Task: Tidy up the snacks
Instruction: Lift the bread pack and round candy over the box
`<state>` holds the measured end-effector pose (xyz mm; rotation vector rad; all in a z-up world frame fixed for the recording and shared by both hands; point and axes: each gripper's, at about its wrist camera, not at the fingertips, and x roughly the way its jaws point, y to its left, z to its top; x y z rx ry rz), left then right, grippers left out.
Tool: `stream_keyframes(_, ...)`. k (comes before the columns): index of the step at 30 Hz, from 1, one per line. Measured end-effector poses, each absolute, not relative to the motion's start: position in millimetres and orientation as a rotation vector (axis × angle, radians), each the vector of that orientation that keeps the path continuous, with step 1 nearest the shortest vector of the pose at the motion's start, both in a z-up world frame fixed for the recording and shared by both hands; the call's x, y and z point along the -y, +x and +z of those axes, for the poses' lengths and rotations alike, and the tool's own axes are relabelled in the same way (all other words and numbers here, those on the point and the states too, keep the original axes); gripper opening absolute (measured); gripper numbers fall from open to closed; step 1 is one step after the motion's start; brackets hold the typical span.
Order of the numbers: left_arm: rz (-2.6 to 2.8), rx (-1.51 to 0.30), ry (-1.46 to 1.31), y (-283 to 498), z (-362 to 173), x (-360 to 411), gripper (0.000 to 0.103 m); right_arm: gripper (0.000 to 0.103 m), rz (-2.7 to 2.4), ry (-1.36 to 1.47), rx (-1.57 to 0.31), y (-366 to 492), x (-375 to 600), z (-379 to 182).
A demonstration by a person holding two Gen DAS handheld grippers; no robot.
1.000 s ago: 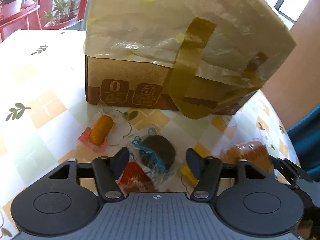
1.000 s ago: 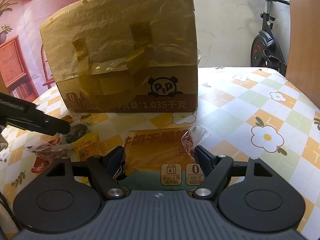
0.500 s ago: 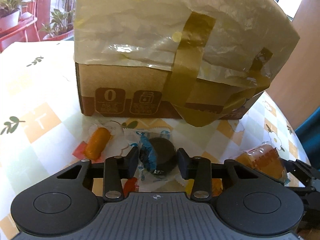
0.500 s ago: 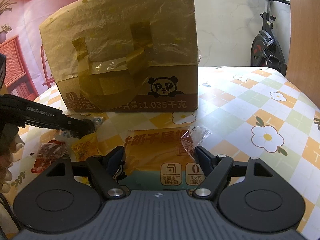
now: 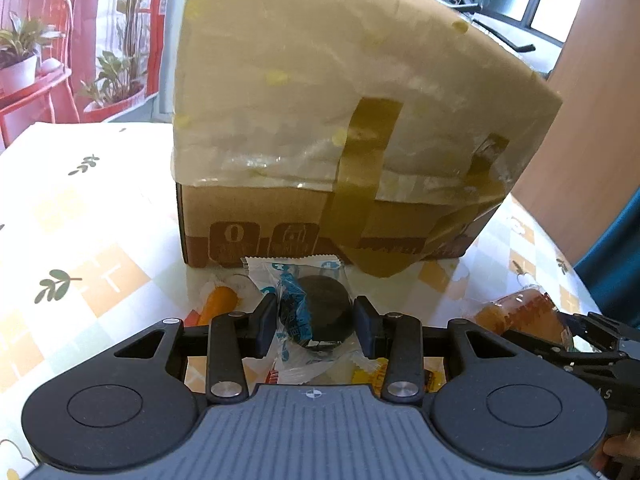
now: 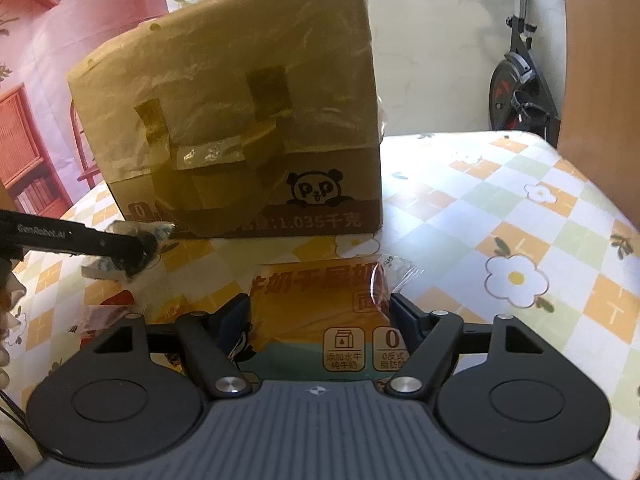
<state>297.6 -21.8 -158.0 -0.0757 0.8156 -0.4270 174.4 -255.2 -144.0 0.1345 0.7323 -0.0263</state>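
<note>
My left gripper [image 5: 316, 322] is shut on a dark round cookie in a clear blue-printed wrapper [image 5: 316, 312] and holds it above the table in front of the taped cardboard box [image 5: 340, 140]. It shows in the right wrist view [image 6: 132, 252] too. An orange candy [image 5: 220, 304] lies on the table behind the left finger. My right gripper [image 6: 320, 320] is open around an orange bread packet [image 6: 316, 292] on the table. The box [image 6: 240, 128] stands just beyond it.
More wrapped snacks lie on the flowered tablecloth: a yellow pack [image 5: 376, 372] and a red pack [image 6: 104, 316] under the left gripper. A wooden panel [image 6: 600, 60] stands right, an exercise bike [image 6: 520, 80] behind the table.
My left gripper closed on the dark cookie packet and lifted it off the table toward the box. The right gripper stayed open around the bread packet.
</note>
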Motion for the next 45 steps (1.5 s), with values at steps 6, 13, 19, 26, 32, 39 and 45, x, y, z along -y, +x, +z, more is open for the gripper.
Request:
stream_keyframes(6,-0.434,-0.777,-0.072,288.7,-143.2,14.2,0.043,0.076,-0.03,0.106,-0.696,171.2,251.4,-124.5)
stream_keyframes(13,-0.433,-0.721,-0.087,283.4,-124.3,6.4,0.043,0.076,-0.027,0.069,-0.642,171.3,245.2,-98.7)
stream_keyframes(19,-0.439,-0.672,-0.094,278.9,-105.8,3.3,0.043,0.076,-0.019,0.042,-0.591,172.3,240.0,-74.4)
stream_keyframes(26,-0.455,-0.609,-0.107,274.6,-81.3,-0.1,0.043,0.076,0.009,0.007,-0.518,176.3,231.1,-41.0)
stream_keyframes(32,-0.453,-0.562,-0.112,273.1,-63.7,-0.3,0.043,0.076,0.039,-0.012,-0.459,178.3,226.0,-14.0)
stream_keyframes(39,-0.453,-0.467,-0.116,274.6,-27.0,-2.3,0.043,0.076,0.065,-0.026,-0.388,192.1,227.3,18.6)
stream_keyframes(45,-0.454,-0.415,-0.132,297.7,-0.6,8.4,0.043,0.076,0.086,-0.033,-0.343,220.8,230.9,41.6)
